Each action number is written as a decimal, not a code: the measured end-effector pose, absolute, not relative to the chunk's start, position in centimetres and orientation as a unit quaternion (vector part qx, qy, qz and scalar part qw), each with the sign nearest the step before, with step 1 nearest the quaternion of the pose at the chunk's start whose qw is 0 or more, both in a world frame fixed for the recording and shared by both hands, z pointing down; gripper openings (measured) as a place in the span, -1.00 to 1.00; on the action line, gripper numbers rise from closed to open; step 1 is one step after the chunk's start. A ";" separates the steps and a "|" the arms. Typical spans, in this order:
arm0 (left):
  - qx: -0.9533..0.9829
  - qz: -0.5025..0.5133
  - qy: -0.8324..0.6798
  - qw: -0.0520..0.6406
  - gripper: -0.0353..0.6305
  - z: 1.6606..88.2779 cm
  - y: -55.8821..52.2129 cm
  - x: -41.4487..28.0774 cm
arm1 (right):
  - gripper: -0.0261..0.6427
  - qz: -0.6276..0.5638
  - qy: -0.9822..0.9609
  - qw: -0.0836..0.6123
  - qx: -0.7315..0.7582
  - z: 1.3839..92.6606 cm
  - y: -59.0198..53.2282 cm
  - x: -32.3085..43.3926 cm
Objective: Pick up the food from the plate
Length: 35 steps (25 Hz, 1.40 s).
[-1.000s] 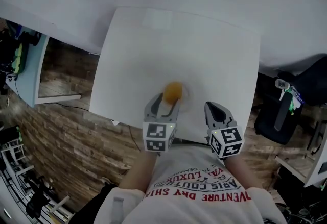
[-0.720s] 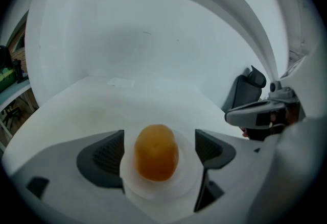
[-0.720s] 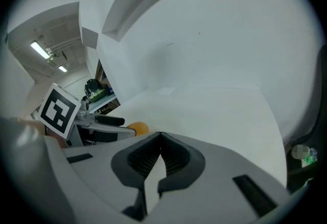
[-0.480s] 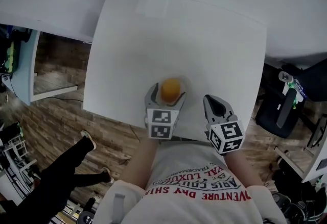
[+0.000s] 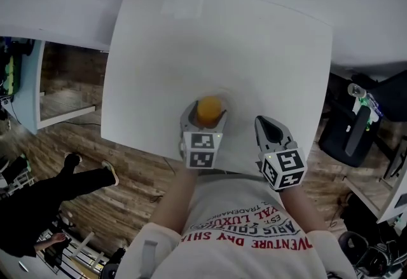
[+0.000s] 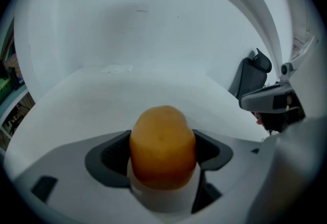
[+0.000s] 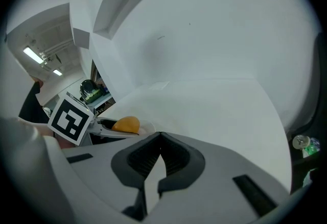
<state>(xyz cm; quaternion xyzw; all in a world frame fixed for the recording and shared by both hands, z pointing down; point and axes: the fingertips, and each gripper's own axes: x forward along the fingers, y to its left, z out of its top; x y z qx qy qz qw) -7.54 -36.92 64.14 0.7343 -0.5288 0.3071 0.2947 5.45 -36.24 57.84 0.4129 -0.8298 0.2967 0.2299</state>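
An orange rounded piece of food (image 6: 162, 146) stands on a small white plate (image 6: 162, 198) near the front edge of the white table (image 5: 191, 49). My left gripper (image 5: 206, 114) reaches around it. The food (image 5: 209, 108) fills the gap between the dark pads (image 6: 110, 159), touching both, while the jaws are closing. My right gripper (image 5: 265, 124) hovers to the right of the plate, shut and empty, its tips meeting (image 7: 159, 135). From there I see the food (image 7: 126, 125) and the plate rim (image 7: 147, 128) at the left.
A black chair with a bag (image 5: 346, 138) stands right of the table. A light-blue shelf (image 5: 25, 81) is at the left over the wooden floor. A person in black (image 5: 38, 201) crosses the floor at lower left.
My left gripper slid forward so its jaws now flank the food instead of sitting just behind it. The right gripper stayed put. A person walked in at lower left.
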 end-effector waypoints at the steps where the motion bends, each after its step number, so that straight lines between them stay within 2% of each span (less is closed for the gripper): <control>1: 0.734 0.304 -0.530 0.297 0.21 64.1 -37.0 -7.6 | -0.89 0.297 -0.829 0.230 0.414 57.9 -36.3 5.6; 8: 0.740 0.295 -0.522 0.304 0.21 63.6 -36.9 -7.3 | -0.89 0.296 -0.826 0.231 0.420 57.6 -36.3 5.9; 14: 0.765 0.262 -0.520 0.275 0.21 59.7 -37.5 -6.2 | -0.89 0.285 -0.829 0.223 0.426 56.5 -36.3 5.7; 35: 0.832 0.126 -0.532 0.096 0.21 39.3 -38.7 -8.2 | -0.89 0.174 -0.841 0.109 0.500 42.5 -36.9 4.0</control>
